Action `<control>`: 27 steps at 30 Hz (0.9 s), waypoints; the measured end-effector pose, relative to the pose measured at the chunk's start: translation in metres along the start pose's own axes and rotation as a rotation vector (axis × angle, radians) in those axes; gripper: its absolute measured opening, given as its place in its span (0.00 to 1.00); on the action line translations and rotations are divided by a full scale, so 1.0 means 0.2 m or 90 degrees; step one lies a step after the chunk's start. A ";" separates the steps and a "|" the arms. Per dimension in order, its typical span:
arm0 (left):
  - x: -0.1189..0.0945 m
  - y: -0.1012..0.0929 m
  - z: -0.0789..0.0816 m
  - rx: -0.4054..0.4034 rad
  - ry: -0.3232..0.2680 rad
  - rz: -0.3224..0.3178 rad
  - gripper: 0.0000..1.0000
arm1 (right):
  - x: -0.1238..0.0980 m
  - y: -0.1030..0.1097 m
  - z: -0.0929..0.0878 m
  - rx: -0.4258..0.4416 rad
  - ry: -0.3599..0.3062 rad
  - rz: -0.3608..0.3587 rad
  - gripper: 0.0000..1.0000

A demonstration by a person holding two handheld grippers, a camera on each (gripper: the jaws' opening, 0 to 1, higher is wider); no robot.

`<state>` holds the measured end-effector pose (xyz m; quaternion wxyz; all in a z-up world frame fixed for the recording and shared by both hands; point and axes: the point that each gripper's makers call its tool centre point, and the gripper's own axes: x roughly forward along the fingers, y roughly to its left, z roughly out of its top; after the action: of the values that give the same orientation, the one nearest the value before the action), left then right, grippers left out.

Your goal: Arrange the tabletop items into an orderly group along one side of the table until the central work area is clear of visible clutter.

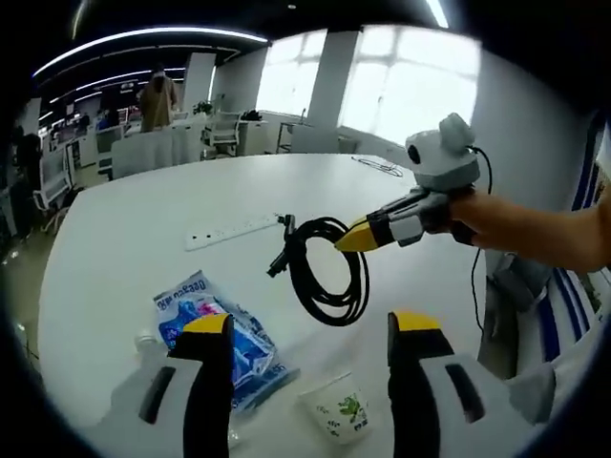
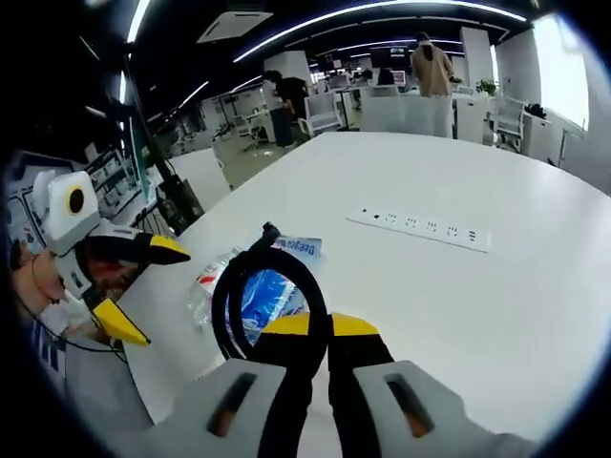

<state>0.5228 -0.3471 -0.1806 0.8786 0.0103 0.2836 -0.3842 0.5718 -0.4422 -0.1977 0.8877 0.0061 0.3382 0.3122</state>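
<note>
Right gripper point(image 1: 355, 237) fingers clamped together, extended from 3 o'clock; left gripper point(image 2: 143, 286) fingers spread wide.

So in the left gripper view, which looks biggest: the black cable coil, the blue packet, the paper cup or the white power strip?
1. Blue packet and black cable coil: alike, no ranking.
2. White power strip: long, thin and farther off, so unsure.
3. Paper cup: smallest.
</note>
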 end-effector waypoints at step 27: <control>0.32 -0.63 0.14 0.130 0.031 -0.103 0.31 | -0.61 -0.20 -0.21 0.105 -0.067 -0.089 0.01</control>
<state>0.4853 -0.4851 -0.1643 0.8317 0.0862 0.2645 -0.4806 0.4982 -0.5517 -0.1657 0.9204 0.0718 0.3150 0.2200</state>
